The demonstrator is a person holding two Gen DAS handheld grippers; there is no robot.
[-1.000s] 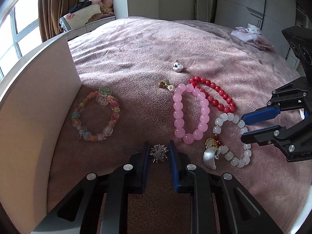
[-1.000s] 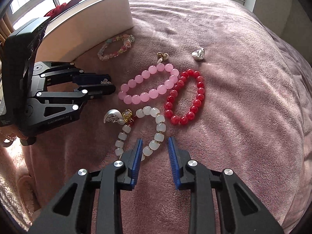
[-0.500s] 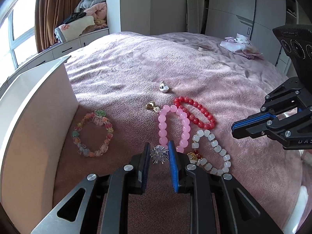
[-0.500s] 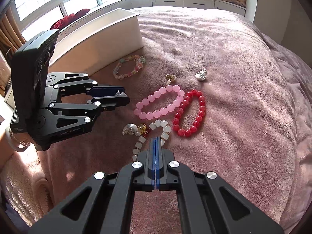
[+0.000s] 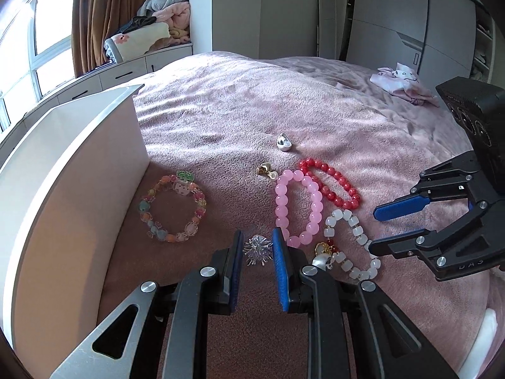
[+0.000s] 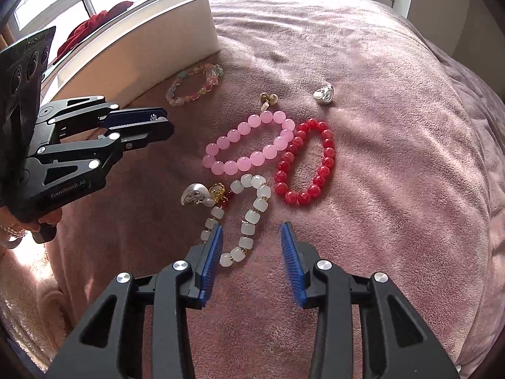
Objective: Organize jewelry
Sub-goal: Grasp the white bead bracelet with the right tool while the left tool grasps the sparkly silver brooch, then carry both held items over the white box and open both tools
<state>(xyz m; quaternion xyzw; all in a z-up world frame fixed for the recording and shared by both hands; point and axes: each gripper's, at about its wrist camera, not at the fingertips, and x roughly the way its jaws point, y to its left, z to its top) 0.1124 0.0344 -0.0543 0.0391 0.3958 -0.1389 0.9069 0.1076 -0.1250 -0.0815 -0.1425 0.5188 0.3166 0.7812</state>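
Observation:
My left gripper (image 5: 258, 249) is shut on a small spiky silver ornament (image 5: 258, 249) and holds it above the pink blanket; in the right wrist view the left gripper (image 6: 157, 123) shows at the left. My right gripper (image 6: 252, 237) is open over the white bead bracelet (image 6: 249, 218), which also shows in the left wrist view (image 5: 350, 243). On the blanket lie a pink bead bracelet (image 6: 249, 145), a red bead bracelet (image 6: 304, 161), a multicoloured bracelet (image 5: 172, 208), a silver piece (image 6: 324, 94) and a gold earring (image 6: 267, 98).
A white open box (image 5: 79, 170) stands at the left, its wall beside the multicoloured bracelet. The pink blanket (image 5: 252, 104) covers a bed. A pale pink cloth (image 5: 401, 82) lies far back right. Cabinets and a window line the room's edges.
My right gripper, shut half a second ago, has opened and come down over the white bracelet. My left gripper still holds the spiky ornament and has lifted slightly.

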